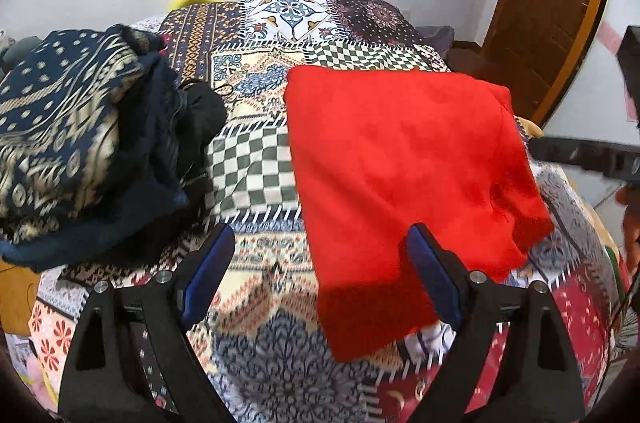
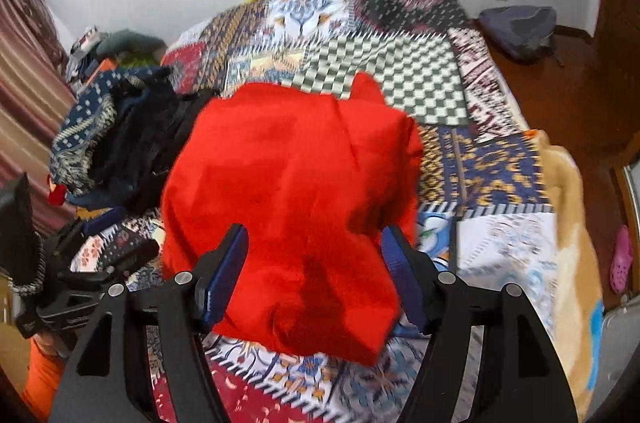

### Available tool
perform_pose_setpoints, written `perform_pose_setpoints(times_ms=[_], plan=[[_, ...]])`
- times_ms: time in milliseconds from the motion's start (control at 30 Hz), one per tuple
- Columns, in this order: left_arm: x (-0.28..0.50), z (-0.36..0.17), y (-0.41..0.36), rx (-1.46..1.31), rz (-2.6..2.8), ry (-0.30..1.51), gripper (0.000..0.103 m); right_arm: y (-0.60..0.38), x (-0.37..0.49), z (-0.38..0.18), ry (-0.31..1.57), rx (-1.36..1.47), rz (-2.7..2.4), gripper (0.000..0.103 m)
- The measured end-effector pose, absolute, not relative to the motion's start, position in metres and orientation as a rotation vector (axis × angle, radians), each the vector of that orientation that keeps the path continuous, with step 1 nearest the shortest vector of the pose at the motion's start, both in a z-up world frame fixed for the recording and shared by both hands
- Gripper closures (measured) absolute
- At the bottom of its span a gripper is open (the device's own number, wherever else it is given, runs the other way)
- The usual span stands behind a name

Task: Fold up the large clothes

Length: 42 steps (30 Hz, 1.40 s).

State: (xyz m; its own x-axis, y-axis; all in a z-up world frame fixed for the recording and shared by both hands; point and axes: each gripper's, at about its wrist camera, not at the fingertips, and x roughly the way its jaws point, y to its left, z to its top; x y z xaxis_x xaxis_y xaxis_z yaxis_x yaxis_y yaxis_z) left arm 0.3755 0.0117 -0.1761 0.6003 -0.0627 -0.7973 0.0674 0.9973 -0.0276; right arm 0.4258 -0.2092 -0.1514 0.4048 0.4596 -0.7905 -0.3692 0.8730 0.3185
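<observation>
A red garment [image 1: 404,179] lies folded into a rough rectangle on the patterned bedspread [image 1: 256,159]. It also shows in the right wrist view [image 2: 288,199]. My left gripper [image 1: 320,243] is open and empty above the garment's near left corner; its right finger overlaps the red cloth. My right gripper [image 2: 316,239] is open and empty, hovering over the garment's near edge, fingers either side of it. The left gripper also shows at the left of the right wrist view [image 2: 96,247].
A pile of dark and blue-patterned clothes [image 1: 80,131] sits on the bed's left side, also in the right wrist view [image 2: 120,139]. A wooden door [image 1: 548,3] stands at the right. A grey bag [image 2: 520,27] lies on the floor beyond the bed.
</observation>
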Motion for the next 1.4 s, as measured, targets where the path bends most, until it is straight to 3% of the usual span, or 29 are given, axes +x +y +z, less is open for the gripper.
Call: perform_pose_setpoints(times_ms=[233,333,600,933,1000,1067,1200,1267,1400], plan=[[0.409,-0.194,0.012,-0.065,-0.125,0.974,0.015,-0.228,0.476,-0.206,1.192,0.209,0.464,0.037],[0.430,-0.207,0.019,-0.148,-0.178,1.022,0.015,-0.243,0.495,-0.226,1.265,0.315,0.493,0.027],[0.469,-0.241,0.026,-0.386,-0.311,1.116,0.015,-0.225,0.517,-0.234,1.277,0.276,0.566,0.022],[0.476,-0.252,0.028,-0.482,-0.369,1.108,0.013,-0.213,0.537,-0.253,1.319,0.389,0.674,0.017],[0.474,-0.252,0.031,-0.510,-0.377,1.103,0.013,-0.213,0.536,-0.253,1.321,0.396,0.679,0.019],[0.471,-0.253,0.033,-0.515,-0.376,1.099,0.017,-0.215,0.535,-0.254,1.313,0.419,0.696,0.029],[0.464,-0.253,0.032,-0.514,-0.391,1.104,0.036,-0.225,0.529,-0.253,1.319,0.465,0.702,0.047],[0.463,-0.250,0.031,-0.506,-0.392,1.104,0.045,-0.228,0.527,-0.250,1.328,0.477,0.698,0.062],[0.459,-0.238,0.026,-0.482,-0.399,1.108,0.062,-0.229,0.518,-0.234,1.314,0.485,0.707,0.074]])
